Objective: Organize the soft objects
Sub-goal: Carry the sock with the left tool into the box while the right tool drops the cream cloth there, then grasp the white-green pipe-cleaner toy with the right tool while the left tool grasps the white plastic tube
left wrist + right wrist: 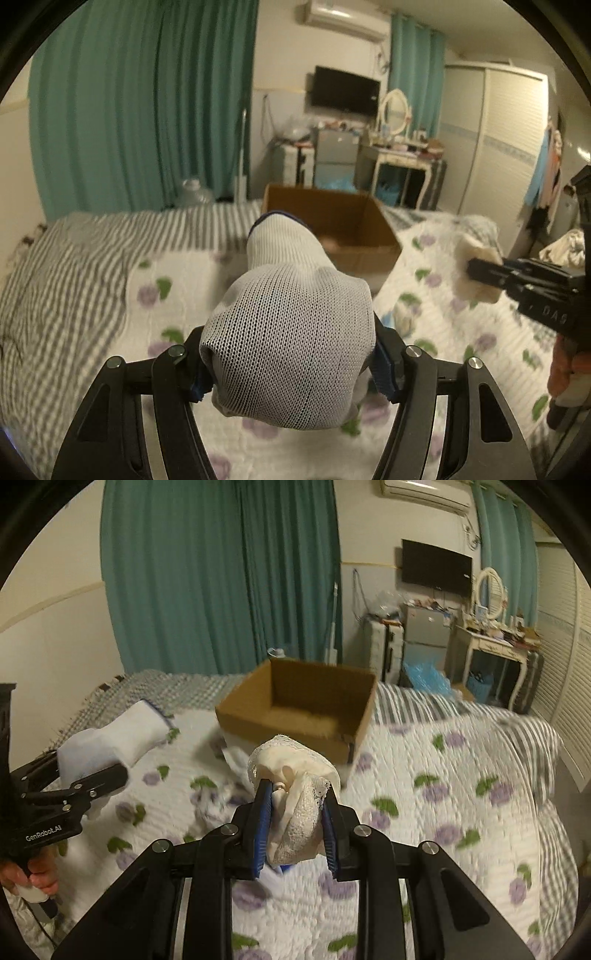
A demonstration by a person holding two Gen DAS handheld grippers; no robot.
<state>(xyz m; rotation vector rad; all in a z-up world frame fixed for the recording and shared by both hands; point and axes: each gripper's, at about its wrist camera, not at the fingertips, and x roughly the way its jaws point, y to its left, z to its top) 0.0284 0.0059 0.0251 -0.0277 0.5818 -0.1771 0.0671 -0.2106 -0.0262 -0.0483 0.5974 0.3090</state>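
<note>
My left gripper [291, 373] is shut on a white knit glove [291, 332] with a blue cuff, held above the bed; the glove also shows in the right wrist view [110, 742]. My right gripper [295, 827] is shut on a cream lace-trimmed cloth [295, 786], held above the quilt; this cloth also shows in the left wrist view [480, 266]. An open brown cardboard box [369, 254] [291, 723] sits on the bed ahead of both grippers. Something pale lies inside it.
The bed has a white quilt with purple flowers [443, 794] over a grey striped sheet [55, 266]. Some crumpled light cloth [229, 771] lies on the quilt near the box. Teal curtains, a dresser, a small fridge and a wardrobe stand beyond the bed.
</note>
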